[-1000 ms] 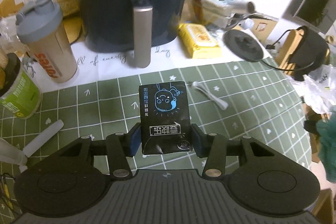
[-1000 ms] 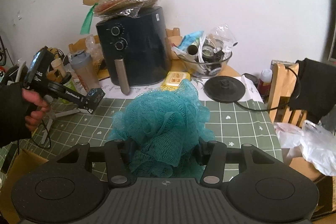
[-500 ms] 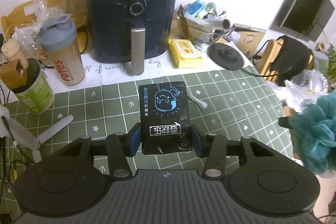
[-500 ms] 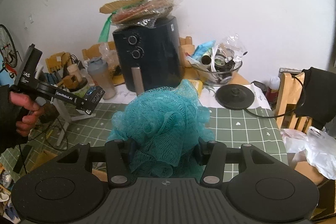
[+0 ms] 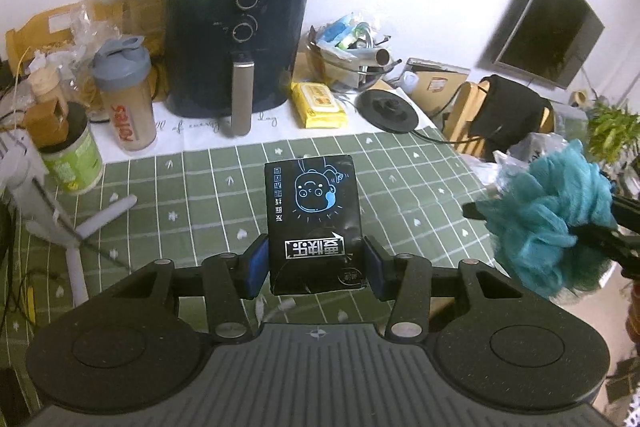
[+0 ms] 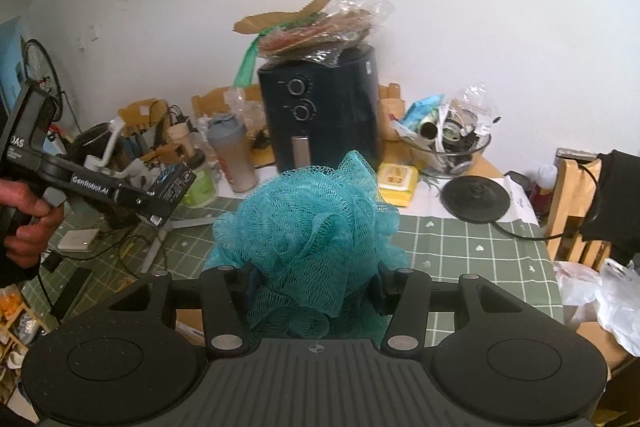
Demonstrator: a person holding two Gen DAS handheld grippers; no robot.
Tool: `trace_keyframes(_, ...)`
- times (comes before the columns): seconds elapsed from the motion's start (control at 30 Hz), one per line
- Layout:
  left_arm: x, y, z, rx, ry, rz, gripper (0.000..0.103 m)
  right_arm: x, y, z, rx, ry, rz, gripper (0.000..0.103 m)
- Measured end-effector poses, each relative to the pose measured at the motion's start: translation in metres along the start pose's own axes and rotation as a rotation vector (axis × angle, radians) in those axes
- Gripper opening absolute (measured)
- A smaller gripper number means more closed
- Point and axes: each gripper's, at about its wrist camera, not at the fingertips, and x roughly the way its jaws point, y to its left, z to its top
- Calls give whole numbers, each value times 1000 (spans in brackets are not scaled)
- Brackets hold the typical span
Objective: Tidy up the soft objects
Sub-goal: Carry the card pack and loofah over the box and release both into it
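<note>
1. While both soft things hang in the air above the green checked tablecloth (image 5: 192,195), looks like a mid-carry stage: picking up done, setting down not yet done, no bin or destination visible in either view.
2. Clamped in the left gripper (image 5: 316,261): a black tissue pack (image 5: 314,215), blue pads pressing its lower sides at 9 and 3 o'clock, most of the pack sticking out toward 12 o'clock past the fingertips.
3. Squeezed in the right gripper (image 6: 312,281): a teal mesh bath pouf (image 6: 308,231), bulging up and forward toward 12 o'clock and hiding most of both pads.
4. From the left wrist view, the same pouf at 3 o'clock, well apart from the pack.
5. From the right wrist view, the left gripper and the hand (image 6: 24,223) at 9 o'clock.
6. Left to do, by judgement: finding a spot clear of the air fryer (image 5: 240,43) and shaker bottle (image 5: 126,95), then releasing each item.
</note>
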Motion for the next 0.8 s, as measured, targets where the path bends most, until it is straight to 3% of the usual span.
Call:
trace_keyframes(0.63, -21, -9, -75, -69, 88, -50, 47, -21, 34, -16, -17, 29, 87, 53)
trace_keyframes(0.8, -22, -11, -84, -64, 64, -74, 49, -21, 42, -23, -28, 50, 78, 53)
